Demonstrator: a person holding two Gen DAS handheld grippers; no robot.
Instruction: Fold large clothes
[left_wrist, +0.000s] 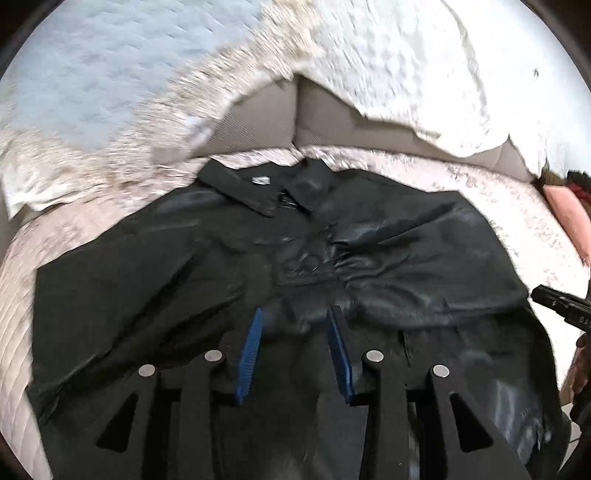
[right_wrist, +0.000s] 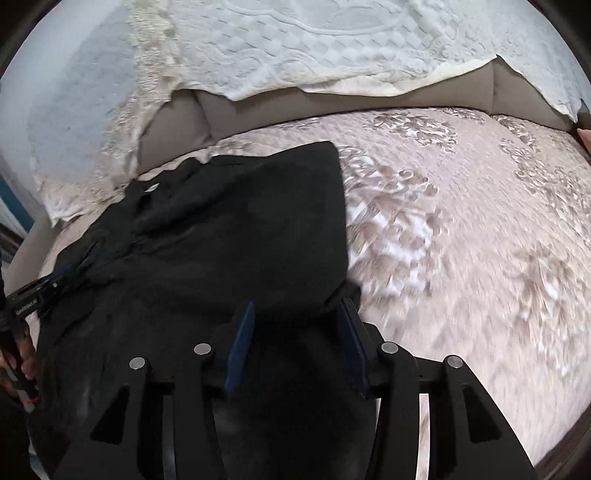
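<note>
A black collared shirt (left_wrist: 295, 251) lies spread on the patterned bed cover (left_wrist: 480, 192), its collar pointing away from me. In the left wrist view my left gripper (left_wrist: 295, 314) hovers over the shirt's lower middle, blue pads (left_wrist: 251, 350) apart and nothing pressed between them. The right gripper (left_wrist: 554, 299) shows at the right edge. In the right wrist view a flap of the shirt (right_wrist: 240, 221) is folded over its body. My right gripper (right_wrist: 297, 306) stands at the flap's near edge, jaws apart, cloth lying loose between the pads. The left gripper (right_wrist: 40, 288) shows at the far left.
A white textured blanket (right_wrist: 314, 48) drapes over beige back cushions (right_wrist: 258, 107) behind the bed cover (right_wrist: 461, 221). A pink item (left_wrist: 565, 214) sits at the right edge. A person's hand (right_wrist: 26, 362) holds the left tool's handle.
</note>
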